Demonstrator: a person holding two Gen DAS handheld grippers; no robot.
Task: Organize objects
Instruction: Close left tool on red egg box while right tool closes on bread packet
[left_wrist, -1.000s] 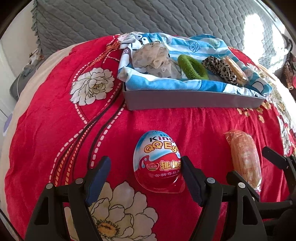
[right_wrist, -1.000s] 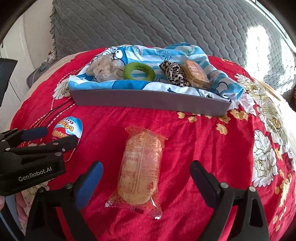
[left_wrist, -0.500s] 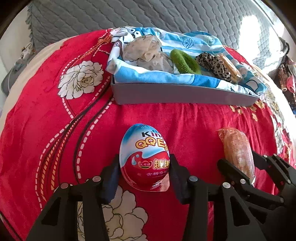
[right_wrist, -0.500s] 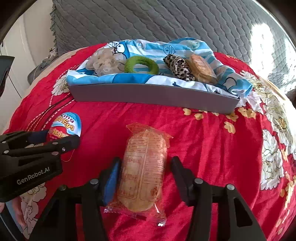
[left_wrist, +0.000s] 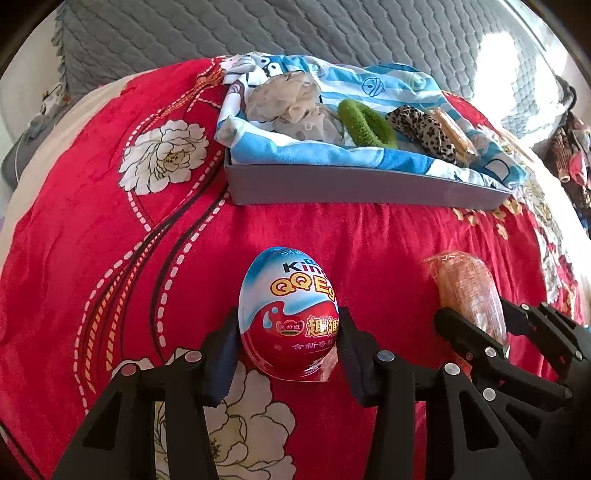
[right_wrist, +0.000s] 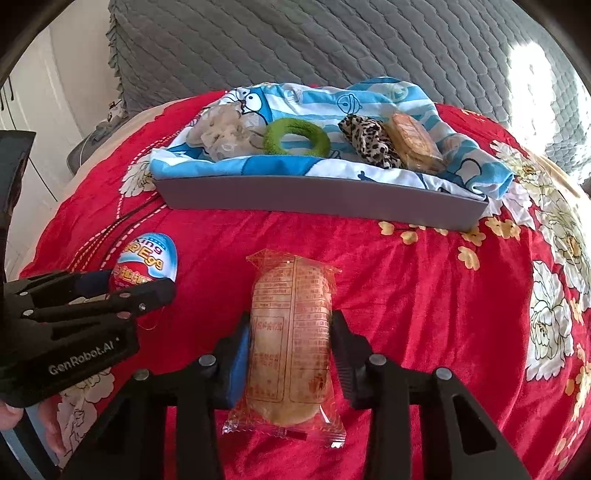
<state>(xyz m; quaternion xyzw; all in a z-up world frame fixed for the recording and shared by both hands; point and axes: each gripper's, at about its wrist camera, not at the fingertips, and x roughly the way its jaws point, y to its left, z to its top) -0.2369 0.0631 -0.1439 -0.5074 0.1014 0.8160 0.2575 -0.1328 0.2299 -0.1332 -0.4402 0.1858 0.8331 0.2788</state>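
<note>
A red and blue toy egg (left_wrist: 288, 314) stands upright on the red flowered blanket, and my left gripper (left_wrist: 288, 332) is shut on its lower sides. To its right lies a wrapped pastry (right_wrist: 291, 369). My right gripper (right_wrist: 291, 325) is closing on it, with both pads pressed against the wrapper's long sides. The right wrist view shows the egg (right_wrist: 147, 258) and the left gripper (right_wrist: 96, 290) at the left edge. The pastry (left_wrist: 465, 284) and the right gripper (left_wrist: 474, 314) show at the right of the left wrist view.
A grey tray (right_wrist: 314, 194) lined with a blue-and-white cartoon cloth sits beyond both objects. It holds a beige scrunchie (right_wrist: 221, 136), a green ring (right_wrist: 295, 136), a leopard scrunchie (right_wrist: 369, 142) and another wrapped pastry (right_wrist: 413, 142). A grey quilted cushion (right_wrist: 332, 48) rises behind.
Both grippers have gone from wide open to closed around their objects: the left on the egg, the right on the pastry. Neither hand has shifted noticeably.
</note>
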